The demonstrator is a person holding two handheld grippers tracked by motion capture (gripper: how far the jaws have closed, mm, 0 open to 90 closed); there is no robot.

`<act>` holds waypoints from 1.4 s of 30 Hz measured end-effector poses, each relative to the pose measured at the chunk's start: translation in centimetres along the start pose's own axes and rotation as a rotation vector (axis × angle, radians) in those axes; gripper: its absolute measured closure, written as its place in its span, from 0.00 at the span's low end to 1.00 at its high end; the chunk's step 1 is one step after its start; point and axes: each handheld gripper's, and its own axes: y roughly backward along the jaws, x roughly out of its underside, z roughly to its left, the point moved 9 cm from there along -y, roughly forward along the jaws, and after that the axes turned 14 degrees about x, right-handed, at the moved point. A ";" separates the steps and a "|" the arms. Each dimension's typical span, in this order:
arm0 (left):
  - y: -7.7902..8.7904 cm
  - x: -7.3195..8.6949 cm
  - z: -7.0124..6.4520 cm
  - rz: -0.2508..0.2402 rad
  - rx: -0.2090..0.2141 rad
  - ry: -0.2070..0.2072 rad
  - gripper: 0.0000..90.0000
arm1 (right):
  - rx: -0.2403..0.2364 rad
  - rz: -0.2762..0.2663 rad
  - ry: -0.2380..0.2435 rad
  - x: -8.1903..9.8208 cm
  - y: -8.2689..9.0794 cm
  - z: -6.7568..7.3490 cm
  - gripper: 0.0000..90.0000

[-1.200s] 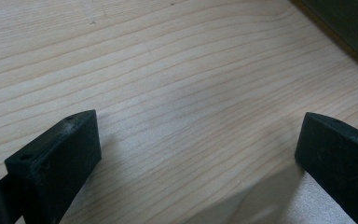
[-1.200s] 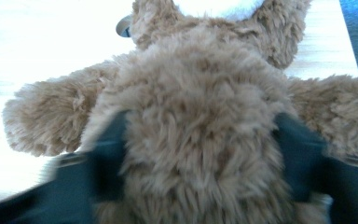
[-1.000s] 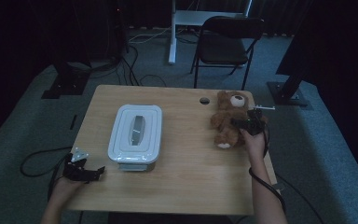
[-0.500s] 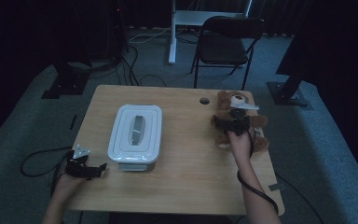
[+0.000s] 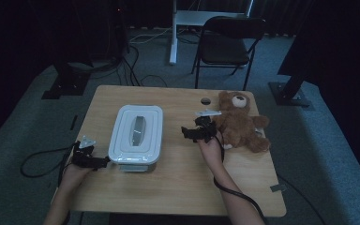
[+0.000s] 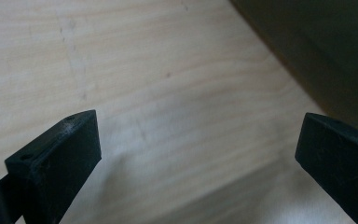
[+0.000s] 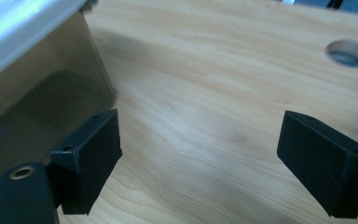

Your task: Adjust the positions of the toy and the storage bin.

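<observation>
My right gripper (image 5: 191, 133) hangs jaws apart over bare wooden table (image 5: 183, 183), between the white-lidded clear plastic box (image 5: 136, 131) and the brown plush teddy bear (image 5: 240, 123); nothing blocks the way. My left gripper (image 5: 95, 161), also apart, sits just beside the box's near-left corner. A second ago the right gripper was over the bear; now it is off it and left of it.

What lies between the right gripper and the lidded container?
Only bare tabletop separates the right gripper from the lidded container in the high view; the right gripper view shows the same open wood beside the container wall.
</observation>
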 end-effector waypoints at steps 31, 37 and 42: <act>-2.6 -3.4 -3.2 0.021 0.039 -0.052 0.01 | -0.087 0.092 0.055 2.5 -5.5 6.3 0.16; -3.0 -4.1 -5.7 0.026 0.066 -0.102 0.01 | -0.101 0.103 0.041 3.3 -5.2 4.9 0.17; -3.7 -4.5 -7.1 0.024 0.077 -0.114 0.01 | -0.128 0.103 0.032 3.6 -5.0 3.5 0.18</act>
